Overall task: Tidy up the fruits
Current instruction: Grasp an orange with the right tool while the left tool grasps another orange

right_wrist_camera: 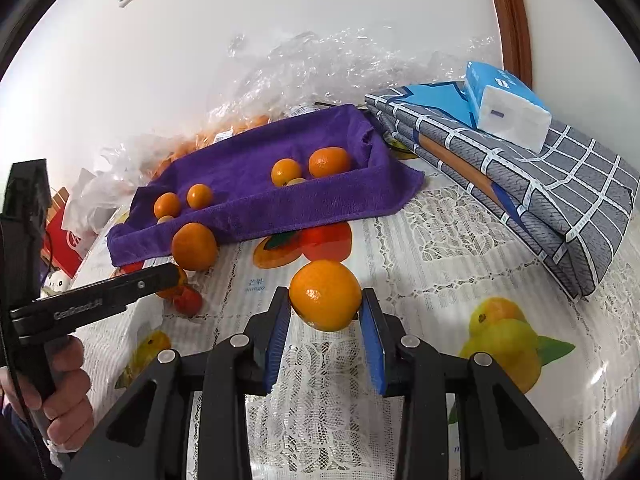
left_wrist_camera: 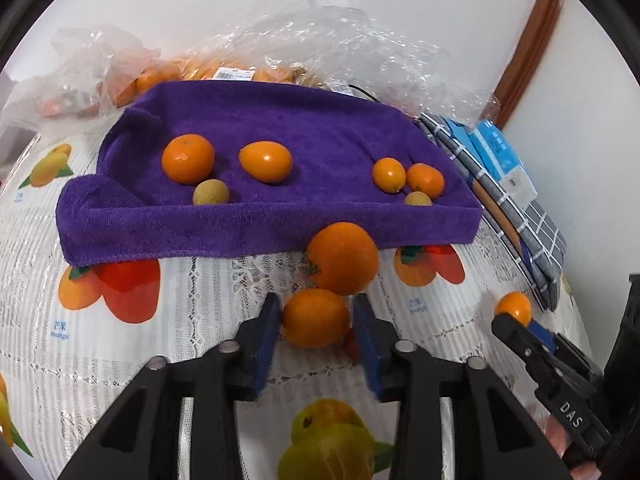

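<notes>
A purple towel-lined tray point(left_wrist_camera: 248, 220) holds several small oranges and kumquats in two groups; it also shows in the right wrist view point(right_wrist_camera: 320, 208). My left gripper point(left_wrist_camera: 316, 322) is shut on a mandarin point(left_wrist_camera: 315, 318) just above the tablecloth. A bigger orange point(left_wrist_camera: 342, 258) sits right behind it against the tray's front wall. My right gripper point(right_wrist_camera: 325, 308) is shut on another orange point(right_wrist_camera: 325, 295), seen at the right in the left wrist view point(left_wrist_camera: 515, 306). The left gripper point(right_wrist_camera: 168, 276) appears at the left in the right wrist view, near the bigger orange point(right_wrist_camera: 194, 246).
Clear plastic bags of oranges point(left_wrist_camera: 224, 68) lie behind the tray by the wall. A folded grey checked cloth point(right_wrist_camera: 520, 168) with a blue tissue pack point(right_wrist_camera: 508, 108) lies to the right. The tablecloth point(right_wrist_camera: 440, 240) has printed fruit pictures.
</notes>
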Tool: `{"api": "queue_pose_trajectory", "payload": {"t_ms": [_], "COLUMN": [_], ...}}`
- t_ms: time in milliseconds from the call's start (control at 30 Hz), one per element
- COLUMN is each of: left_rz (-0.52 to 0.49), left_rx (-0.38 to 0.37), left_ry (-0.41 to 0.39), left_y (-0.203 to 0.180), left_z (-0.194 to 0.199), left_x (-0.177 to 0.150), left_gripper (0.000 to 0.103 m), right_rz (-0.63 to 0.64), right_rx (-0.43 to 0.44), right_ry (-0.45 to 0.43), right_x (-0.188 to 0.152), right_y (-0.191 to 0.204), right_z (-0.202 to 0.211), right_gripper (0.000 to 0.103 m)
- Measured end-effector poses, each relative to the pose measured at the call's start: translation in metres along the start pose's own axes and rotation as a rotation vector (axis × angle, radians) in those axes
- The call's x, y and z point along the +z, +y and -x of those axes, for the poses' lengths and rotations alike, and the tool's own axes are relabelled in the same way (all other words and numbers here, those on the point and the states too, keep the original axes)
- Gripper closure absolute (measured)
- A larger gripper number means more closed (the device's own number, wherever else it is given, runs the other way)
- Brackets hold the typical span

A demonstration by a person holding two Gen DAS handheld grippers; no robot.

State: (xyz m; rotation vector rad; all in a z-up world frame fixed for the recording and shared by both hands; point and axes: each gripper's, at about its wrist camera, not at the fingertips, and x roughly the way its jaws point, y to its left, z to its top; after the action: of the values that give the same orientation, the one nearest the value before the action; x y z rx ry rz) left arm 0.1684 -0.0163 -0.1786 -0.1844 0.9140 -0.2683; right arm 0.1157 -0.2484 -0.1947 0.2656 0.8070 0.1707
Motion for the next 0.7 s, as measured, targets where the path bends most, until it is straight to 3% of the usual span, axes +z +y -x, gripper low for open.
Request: {"api": "queue_pose_trajectory", "payload": {"t_ms": [133,300,567,700], "left_rz": [0.029,-0.003,0.004,0.017], "left_rx": [-0.01,0.085,0.044,-0.029], "left_ry": [-0.012,-0.02,-0.028,-0.105], "left_y": [0.01,0.024,0.027,0.031], "left_z": [0.009,0.02,0.014,0.024], "left_x": [-0.001,-0.009,-0.017,-0.022], "left_gripper": [0.069,0.069,0.069,0.07], "right_rz": [-0.006,-0.002,0.011,0.009], "right_rx": [0.006,0.0,0.021,0.035], "right_ry": [-0.003,-0.002,0.005,-0.009], "right_x": [-0.001,0.0,0.0,0.0], "right_y": [0.0,-0.001,0.0,-0.001], "right_z": [0.001,0.001,-0.001,0.002], "right_gripper": [0.068,0.068,0.068,0.068]}}
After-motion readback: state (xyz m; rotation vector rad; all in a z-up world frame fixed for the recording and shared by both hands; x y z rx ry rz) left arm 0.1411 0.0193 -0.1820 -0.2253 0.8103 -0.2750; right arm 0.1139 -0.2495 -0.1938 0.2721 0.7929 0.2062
